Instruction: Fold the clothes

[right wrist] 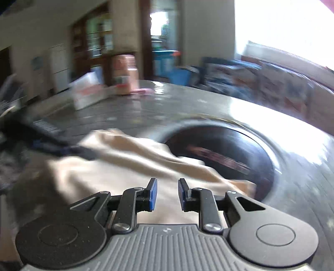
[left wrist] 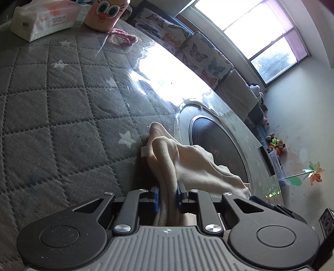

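A beige cloth (left wrist: 185, 162) lies bunched on the table, partly over a dark round inset (left wrist: 221, 154). My left gripper (left wrist: 168, 196) is shut on a thick fold of this cloth, which runs out between its blue pads. In the right wrist view the same beige cloth (right wrist: 117, 166) spreads below my right gripper (right wrist: 166, 195), which is open and empty just above it. The left gripper (right wrist: 41, 143) shows there as a dark blur at the cloth's left edge.
A grey quilted star-patterned cover (left wrist: 62, 100) under clear plastic tops the table. A tissue pack (left wrist: 41, 18), a pink cartoon-face container (left wrist: 106, 14) and a pink knitted item (left wrist: 125, 37) stand at the far end. Butterfly cushions (left wrist: 196, 52) line the window side.
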The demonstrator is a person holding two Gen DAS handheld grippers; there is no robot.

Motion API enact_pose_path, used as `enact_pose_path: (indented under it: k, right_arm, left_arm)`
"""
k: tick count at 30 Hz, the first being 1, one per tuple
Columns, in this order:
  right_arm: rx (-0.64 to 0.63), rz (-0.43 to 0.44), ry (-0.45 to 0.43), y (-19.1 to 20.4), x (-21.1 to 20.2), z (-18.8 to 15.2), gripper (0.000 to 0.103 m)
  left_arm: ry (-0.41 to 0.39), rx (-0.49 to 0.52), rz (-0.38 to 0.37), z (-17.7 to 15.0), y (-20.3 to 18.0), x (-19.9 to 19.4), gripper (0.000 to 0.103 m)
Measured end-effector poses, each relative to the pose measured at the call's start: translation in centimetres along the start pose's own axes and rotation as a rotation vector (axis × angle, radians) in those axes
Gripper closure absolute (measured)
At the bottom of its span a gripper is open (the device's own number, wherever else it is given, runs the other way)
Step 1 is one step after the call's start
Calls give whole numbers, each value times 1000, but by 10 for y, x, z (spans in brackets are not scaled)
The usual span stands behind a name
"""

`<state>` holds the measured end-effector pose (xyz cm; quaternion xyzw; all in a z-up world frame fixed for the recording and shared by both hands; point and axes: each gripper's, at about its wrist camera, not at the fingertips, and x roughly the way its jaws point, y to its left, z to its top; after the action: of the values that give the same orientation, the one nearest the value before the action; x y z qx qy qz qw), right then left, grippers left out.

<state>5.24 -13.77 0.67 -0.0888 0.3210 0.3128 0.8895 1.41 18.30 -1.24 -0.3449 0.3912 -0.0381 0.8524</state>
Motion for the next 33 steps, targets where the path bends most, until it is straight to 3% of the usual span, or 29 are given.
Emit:
enact_pose_path:
  k: [5, 8, 12, 16, 18, 21, 27, 33]
  right_arm:
    - [125, -79, 9, -45, 9, -6, 66]
    - [175, -105, 13, -62, 17, -7, 53]
    - [266, -86, 20, -82, 25, -16, 53]
    - [301, -47, 22, -86, 24, -20, 63]
    - [324, -27, 21, -86, 22, -21, 80]
    - [352, -15, 16, -86, 19, -19, 91]
    - [334, -23, -13, -74, 8, -8, 94]
    - [278, 11, -55, -54, -2, 16, 94]
  left_arm:
    - [-6, 33, 21, 0, -5, 2, 85]
    - [-7, 53, 35, 0, -8, 3, 85]
    - [-8, 92, 62, 0, -15, 4, 84]
    - [-19, 140, 99, -2, -24, 5, 84]
    - [-29, 174, 120, -4, -29, 5, 84]
    - [-48, 227, 152, -7, -35, 4, 84]
    - [-94, 307, 196, -12, -45, -2, 87]
    - [-148, 310, 198, -9, -39, -22, 88]
